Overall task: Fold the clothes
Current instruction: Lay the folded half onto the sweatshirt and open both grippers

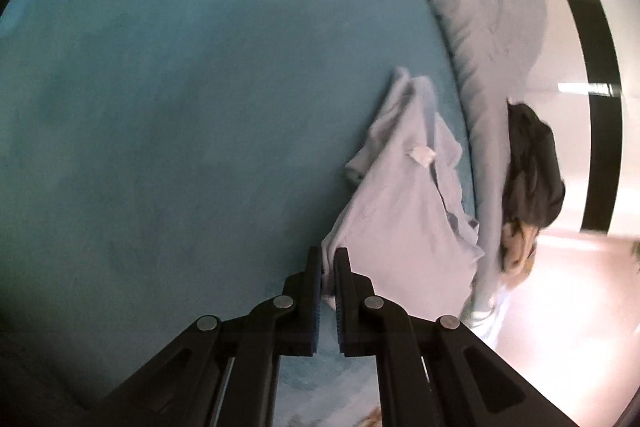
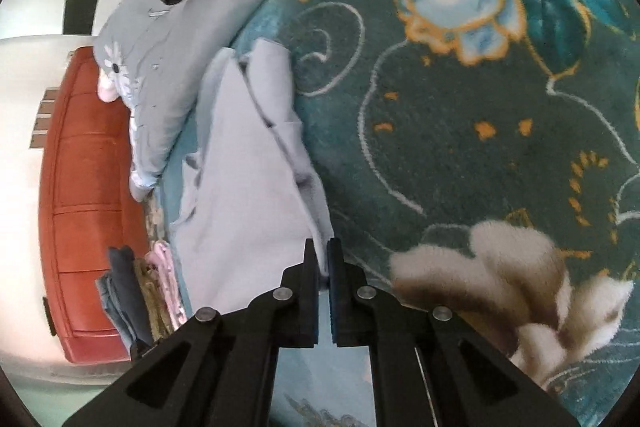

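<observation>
A pale blue-grey garment (image 1: 404, 195) hangs over the teal bed cover (image 1: 180, 99), pinched at one corner by my left gripper (image 1: 329, 259), which is shut on its edge. In the right wrist view the same garment (image 2: 248, 187) drapes down from my right gripper (image 2: 323, 251), shut on another corner of it. A small white tag (image 1: 421, 155) shows on the cloth. The garment is lifted and loosely creased.
A grey floral quilt (image 1: 492, 27) lies beside the garment with a dark garment (image 1: 534, 171) on it. A stack of folded clothes (image 2: 140, 295) sits by an orange-red headboard (image 2: 84, 195). The floral teal blanket (image 2: 480, 107) spreads to the right.
</observation>
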`<state>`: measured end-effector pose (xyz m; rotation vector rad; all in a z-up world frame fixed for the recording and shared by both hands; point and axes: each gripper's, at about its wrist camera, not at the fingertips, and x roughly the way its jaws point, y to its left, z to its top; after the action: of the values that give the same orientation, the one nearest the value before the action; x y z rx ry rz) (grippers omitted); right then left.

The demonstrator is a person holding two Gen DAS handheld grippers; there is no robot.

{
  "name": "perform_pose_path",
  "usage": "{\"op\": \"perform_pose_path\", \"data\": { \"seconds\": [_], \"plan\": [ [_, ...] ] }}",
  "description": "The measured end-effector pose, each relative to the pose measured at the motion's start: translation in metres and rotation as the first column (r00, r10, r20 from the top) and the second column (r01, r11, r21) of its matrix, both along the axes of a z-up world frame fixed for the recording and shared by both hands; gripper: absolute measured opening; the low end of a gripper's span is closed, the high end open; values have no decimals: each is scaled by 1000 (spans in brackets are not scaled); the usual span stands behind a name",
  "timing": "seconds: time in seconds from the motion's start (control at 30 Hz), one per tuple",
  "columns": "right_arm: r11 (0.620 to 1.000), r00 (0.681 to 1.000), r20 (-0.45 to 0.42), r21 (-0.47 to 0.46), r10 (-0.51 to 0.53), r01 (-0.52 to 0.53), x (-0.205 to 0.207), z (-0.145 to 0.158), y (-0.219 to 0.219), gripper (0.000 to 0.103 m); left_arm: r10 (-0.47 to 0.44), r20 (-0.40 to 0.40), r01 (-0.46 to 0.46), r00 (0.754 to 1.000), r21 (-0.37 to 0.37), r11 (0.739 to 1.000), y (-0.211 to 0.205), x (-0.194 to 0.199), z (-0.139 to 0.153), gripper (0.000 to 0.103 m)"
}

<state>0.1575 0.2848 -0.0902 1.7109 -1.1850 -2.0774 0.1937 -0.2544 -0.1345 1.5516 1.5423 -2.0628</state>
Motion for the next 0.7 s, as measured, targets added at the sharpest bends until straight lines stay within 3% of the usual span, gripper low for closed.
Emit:
{"op": "perform_pose_path", "data": {
  "seconds": [0.2, 0.3, 0.4, 0.5, 0.6, 0.7],
  "plan": [
    [999, 999, -35, 22, 34, -33, -11, 11, -15, 4, 65, -11, -65, 998, -74, 995, -12, 19, 18, 13],
    [999, 999, -25, 25, 28, -27, -10, 9, -17, 4, -26, -84, 12, 996, -160, 987, 4, 10, 44, 14],
    [999, 1000, -14, 28, 21, -21, -10, 8, -20, 4, -217, -135, 200, 967, -130, 971, 59, -20, 46, 14],
    [999, 1000, -4, 32, 15, -15, -9, 6, -22, 4, -347, -118, 336, 930, -103, 936, 117, -46, 31, 14],
    [999, 999, -28, 27, 22, -21, -12, 16, -26, 4, -390, -67, 383, 918, -100, 918, 150, -58, 10, 14],
    [999, 997, -63, 30, 38, -36, -16, 32, -33, 4, -429, 34, 431, 902, -62, 900, 168, -55, -15, 14]
  ]
}}
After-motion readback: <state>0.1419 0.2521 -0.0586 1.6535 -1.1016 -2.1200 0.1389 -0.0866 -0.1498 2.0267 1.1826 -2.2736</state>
